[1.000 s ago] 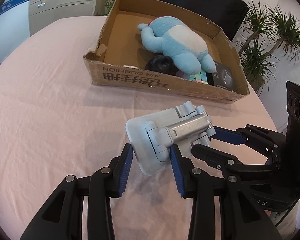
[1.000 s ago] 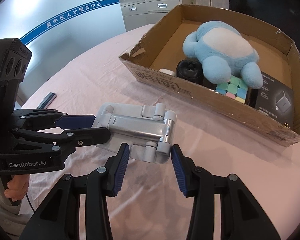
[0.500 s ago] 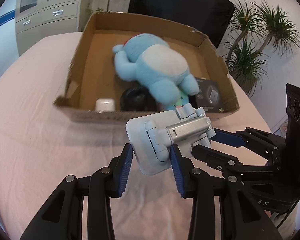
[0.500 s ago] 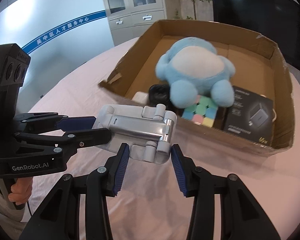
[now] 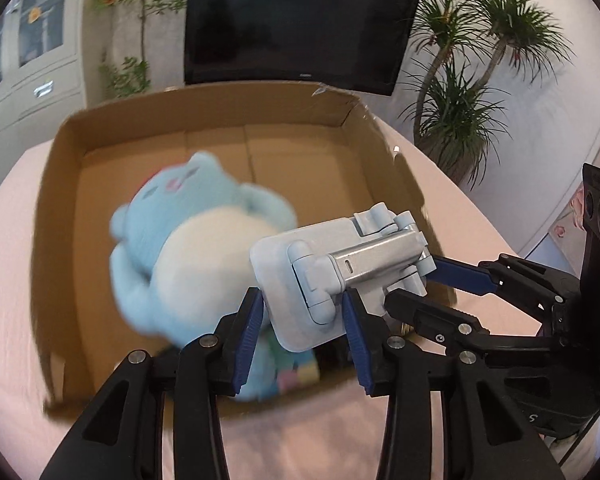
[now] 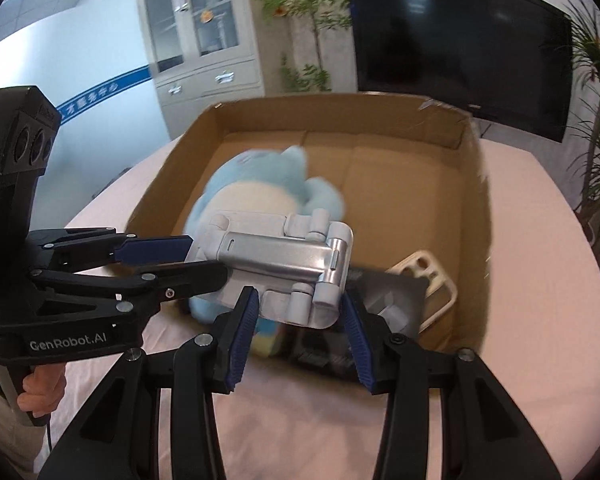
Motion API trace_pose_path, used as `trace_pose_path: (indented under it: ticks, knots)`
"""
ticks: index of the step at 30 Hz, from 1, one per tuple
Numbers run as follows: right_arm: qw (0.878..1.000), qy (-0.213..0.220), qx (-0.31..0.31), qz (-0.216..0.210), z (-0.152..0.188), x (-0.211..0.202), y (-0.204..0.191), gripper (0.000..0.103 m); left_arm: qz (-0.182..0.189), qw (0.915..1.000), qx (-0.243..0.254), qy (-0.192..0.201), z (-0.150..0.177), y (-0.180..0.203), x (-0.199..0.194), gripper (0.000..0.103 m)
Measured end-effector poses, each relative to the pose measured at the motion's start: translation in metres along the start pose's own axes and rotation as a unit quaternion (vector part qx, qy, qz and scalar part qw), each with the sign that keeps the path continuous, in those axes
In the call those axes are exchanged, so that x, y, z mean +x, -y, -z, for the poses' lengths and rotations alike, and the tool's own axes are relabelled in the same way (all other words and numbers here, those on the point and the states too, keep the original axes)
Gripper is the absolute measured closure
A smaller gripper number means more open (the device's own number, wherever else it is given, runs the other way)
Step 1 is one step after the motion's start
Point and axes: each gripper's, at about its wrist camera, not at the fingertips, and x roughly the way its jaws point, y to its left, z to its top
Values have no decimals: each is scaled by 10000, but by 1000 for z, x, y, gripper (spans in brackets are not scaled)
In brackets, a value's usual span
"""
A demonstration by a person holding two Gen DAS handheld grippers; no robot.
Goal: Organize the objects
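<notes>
Moved: since a second ago I carry the folded silver-grey metal phone stand (image 5: 340, 276) from above the pink tablecloth (image 5: 12, 280) up over the near wall of the open brown cardboard box (image 5: 204, 104); the box fills both views now, blurred.
Left gripper (image 5: 304, 324): its jaws have just been opening a little, yet the blue pads (image 5: 252, 320) sit against the stand's flat base plate, so I judge it grasping that end.
Right gripper (image 6: 298, 320): clenched on the hinged end of the same stand.
Stand's place: in the air between my two grippers, above the box's near edge and the light-blue plush toy with the cream belly (image 5: 188, 256).
Key relation: the stand's long axis runs across from one gripper to the other; bare cardboard floor lies ahead, beyond the plush. Neither hand is clearly nearer.
Other contents: a black carton (image 6: 384, 300), a cream plastic piece with holes (image 6: 424, 272), and pastel cube tiles (image 5: 296, 376) under the plush.
Writing: "GenRobot.AI" on the left gripper's body in the right view; the blue wall stripe (image 6: 96, 96) carries Chinese characters too blurred to read.
Next, as I judge: move forward, lower, release.
</notes>
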Motion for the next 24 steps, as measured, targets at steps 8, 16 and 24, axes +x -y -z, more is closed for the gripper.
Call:
trace_pose_path:
  ticks: [8,16,24]
  knots:
    - [9969,-245,709,247,-27,53,69,70,-141,9987,149,-477,-47,4,99,67]
    - [9954,-284,590,700,-6,40,54,32,-17,9999,120,-110,-16,-2,41,45]
    - [9912,-589,500,1077,48,19,8,24,-713,9957,-580,-127,78,-42,-4,20]
